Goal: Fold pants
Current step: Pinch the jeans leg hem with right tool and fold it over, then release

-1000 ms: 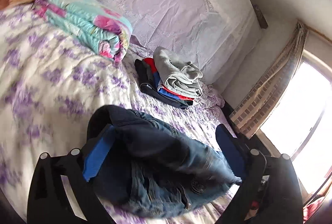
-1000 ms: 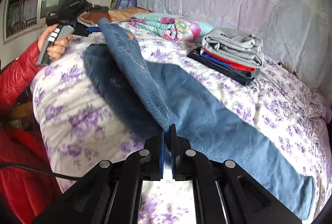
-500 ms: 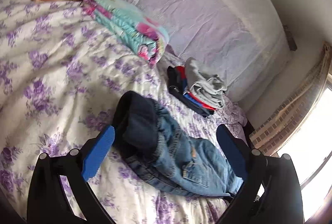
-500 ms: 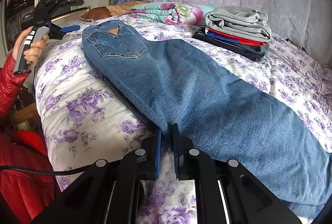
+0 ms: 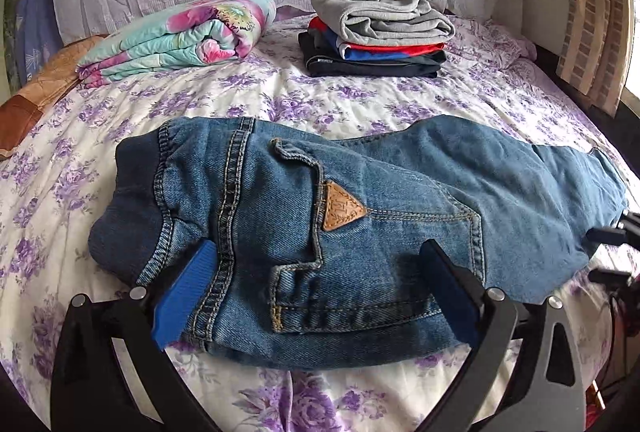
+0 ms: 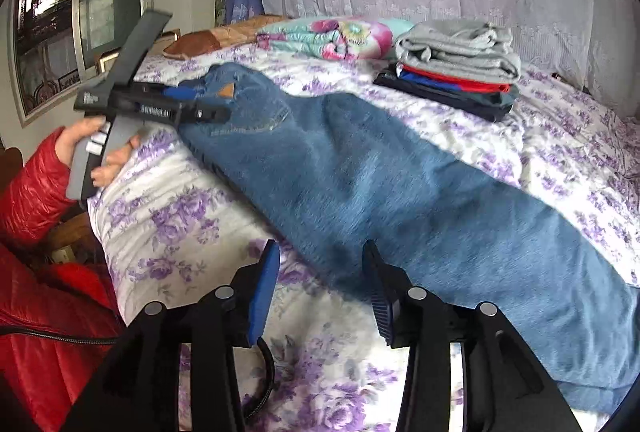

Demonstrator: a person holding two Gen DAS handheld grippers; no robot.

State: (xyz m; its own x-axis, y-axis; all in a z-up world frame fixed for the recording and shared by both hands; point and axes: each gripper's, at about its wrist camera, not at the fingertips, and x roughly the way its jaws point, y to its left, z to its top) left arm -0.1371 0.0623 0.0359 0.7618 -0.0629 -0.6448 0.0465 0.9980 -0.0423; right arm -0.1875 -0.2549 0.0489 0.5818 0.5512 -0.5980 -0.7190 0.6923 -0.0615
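Laying the jeans lengthwise seems done; my left claw gapes over the waistband, right claw spread, both empty; next I regrip the hem

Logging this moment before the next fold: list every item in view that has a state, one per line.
jeans: spread along the bed, legs laid together, not yet folded short
left gripper: open, over the waist end
right gripper: open, at the leg edge
clothes stack: folded, piled
floral quilt: folded

Home bedroom: bed, folded quilt, curtain.
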